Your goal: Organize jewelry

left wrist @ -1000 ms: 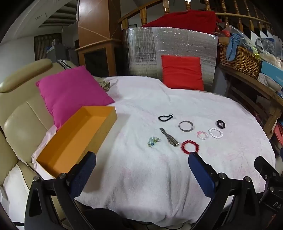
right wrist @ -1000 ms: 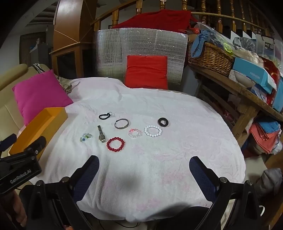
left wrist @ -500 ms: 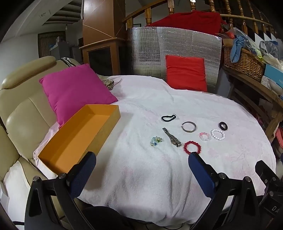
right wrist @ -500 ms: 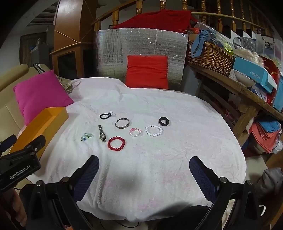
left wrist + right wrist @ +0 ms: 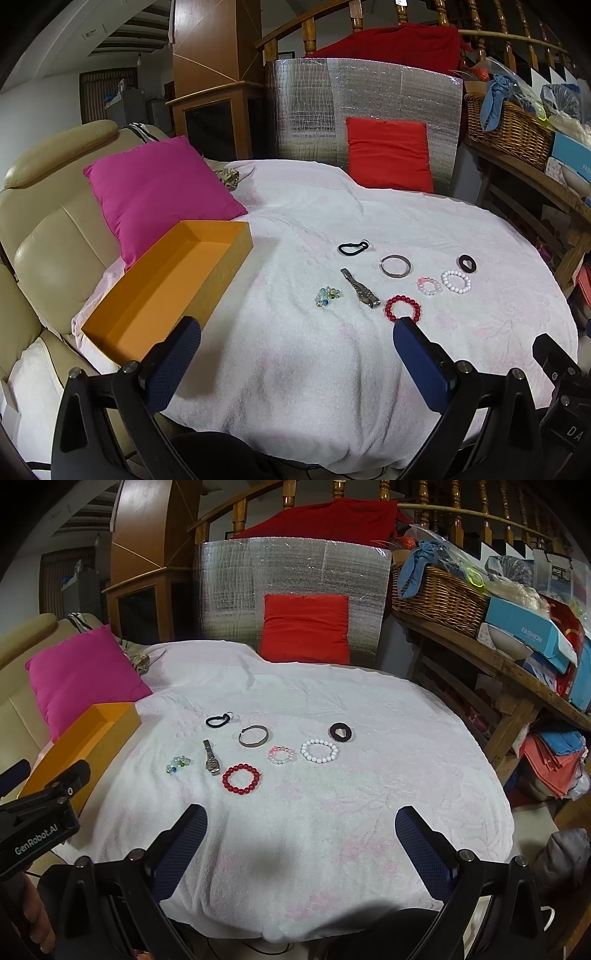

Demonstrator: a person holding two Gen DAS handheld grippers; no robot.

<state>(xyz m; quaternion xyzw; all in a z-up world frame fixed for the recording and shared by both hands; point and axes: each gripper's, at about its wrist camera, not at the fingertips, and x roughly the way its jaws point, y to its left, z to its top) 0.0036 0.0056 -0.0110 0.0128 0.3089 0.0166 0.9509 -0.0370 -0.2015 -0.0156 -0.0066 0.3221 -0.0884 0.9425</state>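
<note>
Several pieces lie on the white cloth: a red bead bracelet point(image 5: 402, 308) point(image 5: 241, 778), a metal watch point(image 5: 360, 293) point(image 5: 211, 757), a glass bead cluster point(image 5: 327, 297) point(image 5: 177, 765), a silver bangle point(image 5: 395, 265) point(image 5: 253, 735), a pink bracelet point(image 5: 429, 285) point(image 5: 281, 754), a white bracelet point(image 5: 456, 281) point(image 5: 319, 750), a black ring point(image 5: 467, 263) point(image 5: 340, 732) and a black loop point(image 5: 352, 247) point(image 5: 218, 719). An open orange box point(image 5: 162, 295) point(image 5: 79, 744) sits at the left. My left gripper point(image 5: 295, 338) and right gripper point(image 5: 301, 823) are open, empty, near the front edge.
A pink cushion point(image 5: 159, 192) leans on the beige sofa point(image 5: 48, 229) behind the box. A red cushion point(image 5: 388, 155) and silver foil panel point(image 5: 314, 110) stand at the back. A wooden shelf with a wicker basket point(image 5: 439, 598) is at the right.
The left gripper has moved slightly forward and right toward the jewelry. The right gripper has barely moved. Both stay open.
</note>
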